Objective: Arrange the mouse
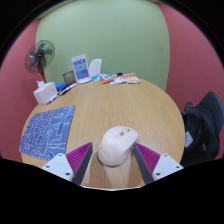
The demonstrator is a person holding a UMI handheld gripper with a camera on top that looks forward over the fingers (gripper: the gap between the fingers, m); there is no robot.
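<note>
A white computer mouse (116,146) sits between my fingertips, and both pink-padded fingers (82,158) press on its sides. My gripper (115,150) is shut on the mouse over the near middle of a round wooden table (140,110). A blue-grey patterned mouse mat (48,130) lies flat on the table to the left of the fingers. I cannot tell whether the mouse rests on the table or is held just above it.
At the table's far left stand a small fan (40,57), a white box (45,92) and an upright white device (80,68). Small items (118,78) lie at the far edge. A black chair (205,125) stands to the right of the table.
</note>
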